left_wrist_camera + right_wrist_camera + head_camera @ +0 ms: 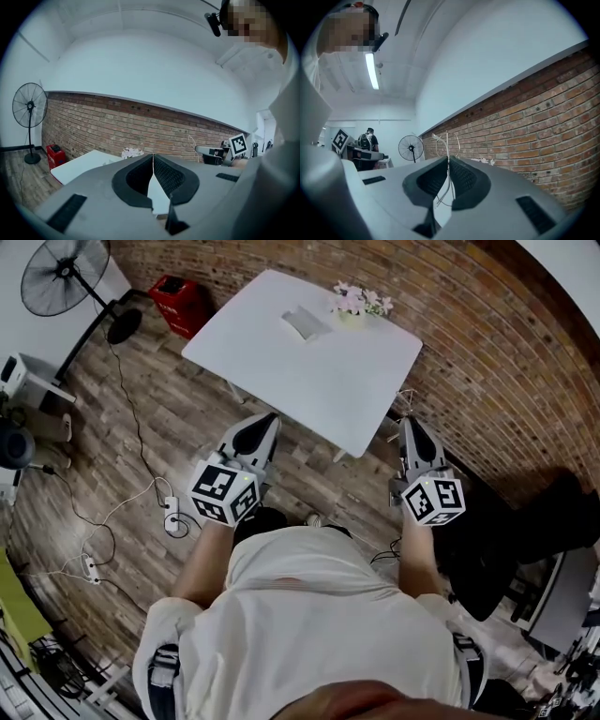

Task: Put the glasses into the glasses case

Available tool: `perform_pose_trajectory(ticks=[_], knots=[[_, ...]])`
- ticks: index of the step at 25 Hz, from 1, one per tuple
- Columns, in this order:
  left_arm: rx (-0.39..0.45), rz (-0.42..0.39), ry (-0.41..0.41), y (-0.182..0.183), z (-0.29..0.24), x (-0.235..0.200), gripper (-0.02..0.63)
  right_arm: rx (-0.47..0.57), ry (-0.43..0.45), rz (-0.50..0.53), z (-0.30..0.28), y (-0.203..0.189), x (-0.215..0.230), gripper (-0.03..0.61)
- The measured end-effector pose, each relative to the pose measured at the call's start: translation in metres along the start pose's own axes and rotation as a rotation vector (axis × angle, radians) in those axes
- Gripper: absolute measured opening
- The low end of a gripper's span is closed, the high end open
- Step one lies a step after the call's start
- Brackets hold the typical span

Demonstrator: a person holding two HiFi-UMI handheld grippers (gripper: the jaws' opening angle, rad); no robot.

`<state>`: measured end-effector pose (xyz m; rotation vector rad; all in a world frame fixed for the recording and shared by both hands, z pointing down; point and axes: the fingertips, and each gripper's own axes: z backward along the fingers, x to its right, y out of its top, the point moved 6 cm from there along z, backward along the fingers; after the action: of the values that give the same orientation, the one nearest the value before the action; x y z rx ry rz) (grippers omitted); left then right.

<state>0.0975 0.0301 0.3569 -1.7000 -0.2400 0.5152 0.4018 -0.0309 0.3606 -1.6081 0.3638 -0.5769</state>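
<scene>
On the far half of the white counter [309, 381], toward the brick wall, lies one small grey oblong [306, 323]. I take it for the glasses case. It is too small here to tell whether the glasses lie on it or beside it, so I cannot place them any closer than that spot. Its long axis seems to run along the counter's wall-side edge, but that is a guess at this size.

The grey oblong lies straight ahead of the person and well apart from both tools, across the whole near part of the counter. The left hand-held gripper [267, 423] hangs over the floor just short of the counter's near corner, pointing roughly at the oblong. Its jaws are pressed together with nothing between them. The right hand-held gripper [409, 427] is off the counter's right side, with its jaws also together. Thin white cables [446, 140] show in line with its jaws, and I judge them to be the loose leads by the wall, not something it holds. The left one looks the nearer, and either must travel forward and open before it can take anything.

By count there are one counter, one grey oblong, one bunch of pale flowers [359, 301] at the counter's far edge and two hand-held grippers. Further out on the floor stand one fan [64, 276] and one red box [183, 298].
</scene>
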Motion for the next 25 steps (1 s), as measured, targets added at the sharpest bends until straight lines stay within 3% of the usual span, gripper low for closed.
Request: perform_pose_trajectory(ticks=[9,25], knots=[[-0.001,0.027,-0.016,0.004,-0.028,-0.056,0.018,-0.041,-0.002,0.031,-0.058,-0.001,-0.006,0.064],[-0.005,-0.019,-0.136,0.058,-0.079,-0.245,0.018,-0.016,-0.062,0.055,-0.241,0.003,-0.090,0.064]])
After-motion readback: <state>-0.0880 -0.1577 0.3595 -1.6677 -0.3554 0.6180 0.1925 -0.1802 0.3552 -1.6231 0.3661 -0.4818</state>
